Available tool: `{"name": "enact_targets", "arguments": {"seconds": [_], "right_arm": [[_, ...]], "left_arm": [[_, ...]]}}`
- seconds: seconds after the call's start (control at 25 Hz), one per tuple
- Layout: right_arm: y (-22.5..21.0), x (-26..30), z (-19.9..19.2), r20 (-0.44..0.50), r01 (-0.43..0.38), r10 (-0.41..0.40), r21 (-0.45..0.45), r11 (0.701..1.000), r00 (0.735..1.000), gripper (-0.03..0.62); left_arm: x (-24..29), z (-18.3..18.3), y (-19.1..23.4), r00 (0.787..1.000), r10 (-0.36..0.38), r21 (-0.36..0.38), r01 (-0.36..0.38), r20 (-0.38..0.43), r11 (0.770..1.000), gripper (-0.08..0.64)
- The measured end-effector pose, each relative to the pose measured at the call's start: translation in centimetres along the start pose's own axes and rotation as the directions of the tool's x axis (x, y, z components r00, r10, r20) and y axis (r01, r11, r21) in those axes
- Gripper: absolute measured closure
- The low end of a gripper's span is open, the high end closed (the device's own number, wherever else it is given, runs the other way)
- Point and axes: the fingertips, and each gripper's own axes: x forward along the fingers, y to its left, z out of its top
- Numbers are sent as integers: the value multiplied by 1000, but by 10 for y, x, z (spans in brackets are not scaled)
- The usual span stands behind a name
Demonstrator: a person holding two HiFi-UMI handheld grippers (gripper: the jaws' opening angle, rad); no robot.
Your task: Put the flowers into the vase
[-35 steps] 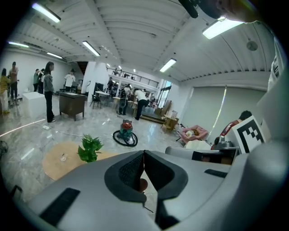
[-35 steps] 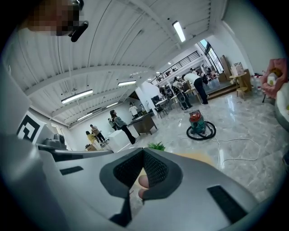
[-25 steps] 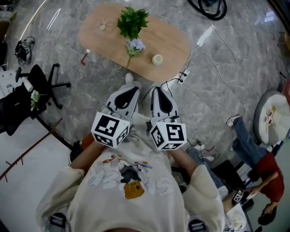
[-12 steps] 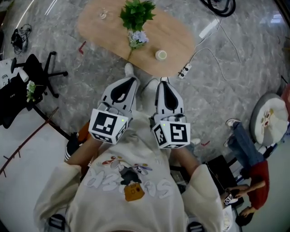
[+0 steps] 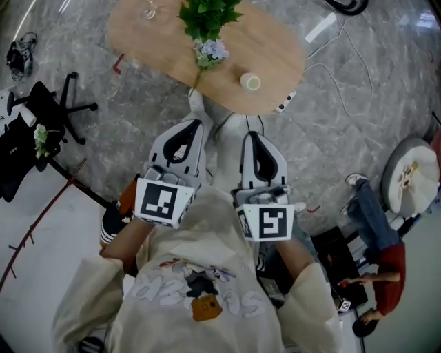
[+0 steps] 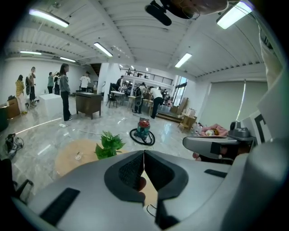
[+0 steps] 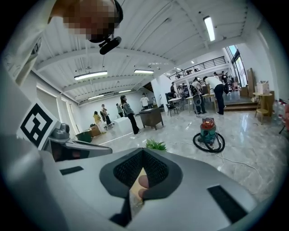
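Note:
A bunch of flowers (image 5: 207, 31), green leaves over pale blue blooms, lies on the oval wooden table (image 5: 269, 48), its stem pointing at the near edge. A small clear glass vessel (image 5: 148, 10) stands at the table's far left, and a small white cup (image 5: 250, 81) near the front edge. My left gripper (image 5: 195, 124) and right gripper (image 5: 252, 135) are held side by side in front of my chest, short of the table and over the floor. Both are shut and empty. The leaves (image 6: 108, 144) show beyond the left gripper (image 6: 144, 153), and beyond the right gripper (image 7: 143, 151) the leaves (image 7: 156, 145) show again.
A black office chair (image 5: 52, 114) stands left of the table. A power strip (image 5: 286, 103) with white cables lies on the floor to the right. A person (image 5: 379, 227) sits at the lower right. A vacuum cleaner (image 6: 143, 128) stands beyond the table, and several people stand in the hall.
Both grippers have sunk lower in the head view and stayed shut. The table has slid toward the top edge of the view.

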Motion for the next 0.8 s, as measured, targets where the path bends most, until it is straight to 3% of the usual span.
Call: {"name": "enact_targets", "arguments": {"seconds": [0.4,0.8], "right_arm": [[-4,51,-30,-26,15,-15,-4,1000,1000,591],[-5,99,-57,-23,30,-30,13,999,999,591]], "left_arm": [[28,-39,46,999,5,-47,-7,-42,999,551],[68,-59,82,998,-16,6,17,-67,1000,551]]}}
